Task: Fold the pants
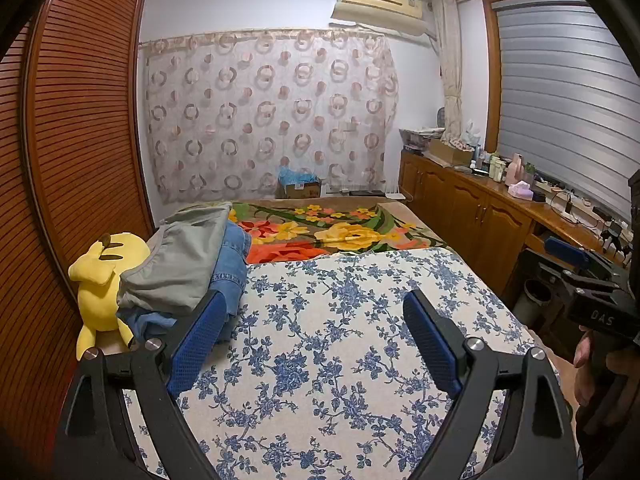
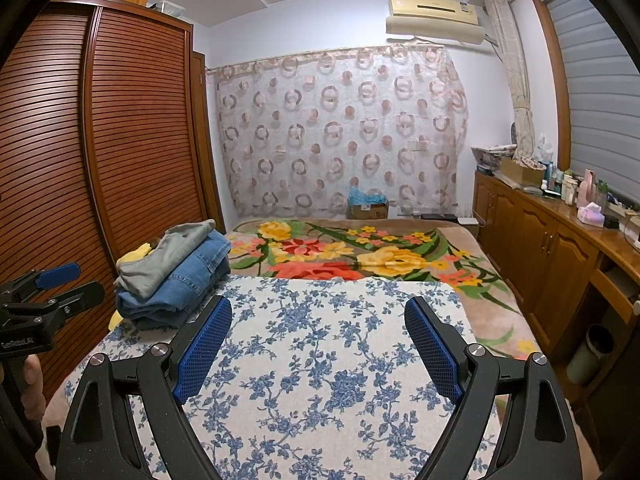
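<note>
A stack of folded pants lies at the bed's left side: grey pants on top of blue jeans. The stack also shows in the right wrist view, with the grey pants above the jeans. My left gripper is open and empty above the blue-flowered sheet, just right of the stack. My right gripper is open and empty above the same sheet. Each gripper shows at the edge of the other's view: the right one and the left one.
A yellow plush toy lies left of the stack against the slatted wardrobe. A bright floral blanket covers the bed's far half. A wooden cabinet with bottles runs along the right. A patterned curtain hangs behind.
</note>
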A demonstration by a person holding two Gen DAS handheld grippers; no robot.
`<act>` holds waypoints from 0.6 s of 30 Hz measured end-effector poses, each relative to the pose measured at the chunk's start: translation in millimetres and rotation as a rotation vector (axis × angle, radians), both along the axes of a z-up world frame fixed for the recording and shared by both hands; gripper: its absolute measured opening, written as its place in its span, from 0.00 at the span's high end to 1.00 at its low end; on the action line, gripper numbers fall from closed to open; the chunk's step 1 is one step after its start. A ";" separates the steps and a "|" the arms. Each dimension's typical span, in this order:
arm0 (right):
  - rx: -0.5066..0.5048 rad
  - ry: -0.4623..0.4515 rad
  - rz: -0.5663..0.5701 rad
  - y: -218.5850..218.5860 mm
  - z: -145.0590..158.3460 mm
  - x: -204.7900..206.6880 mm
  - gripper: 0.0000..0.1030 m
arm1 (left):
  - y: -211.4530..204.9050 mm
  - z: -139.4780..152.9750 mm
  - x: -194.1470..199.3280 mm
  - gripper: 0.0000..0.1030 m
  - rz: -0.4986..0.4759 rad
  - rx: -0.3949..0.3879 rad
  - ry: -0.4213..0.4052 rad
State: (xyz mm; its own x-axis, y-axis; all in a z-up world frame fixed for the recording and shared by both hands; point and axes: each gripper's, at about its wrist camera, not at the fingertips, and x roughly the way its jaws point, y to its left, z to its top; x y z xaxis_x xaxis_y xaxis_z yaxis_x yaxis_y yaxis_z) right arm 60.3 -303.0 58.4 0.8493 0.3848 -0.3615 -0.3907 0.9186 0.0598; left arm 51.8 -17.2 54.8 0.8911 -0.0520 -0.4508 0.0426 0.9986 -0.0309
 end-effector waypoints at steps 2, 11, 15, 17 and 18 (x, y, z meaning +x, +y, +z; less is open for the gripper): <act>0.001 -0.001 -0.001 0.1 -0.5 -0.9 0.13 | 0.5 -0.1 -0.3 0.12 0.000 0.001 0.000; -0.001 -0.001 0.003 -0.4 -0.9 -0.7 0.13 | -0.1 -0.2 -0.1 0.12 0.000 0.000 -0.001; 0.000 0.000 0.003 -1.6 -0.6 0.1 0.13 | 1.4 -0.6 -0.7 0.12 0.000 0.001 0.000; 0.000 0.000 0.004 -1.3 -0.8 -0.1 0.13 | 0.2 -0.6 -0.5 0.12 0.000 0.000 0.000; 0.000 -0.001 0.004 -1.3 -0.7 0.0 0.13 | 0.6 -0.7 -0.7 0.12 0.000 0.000 0.000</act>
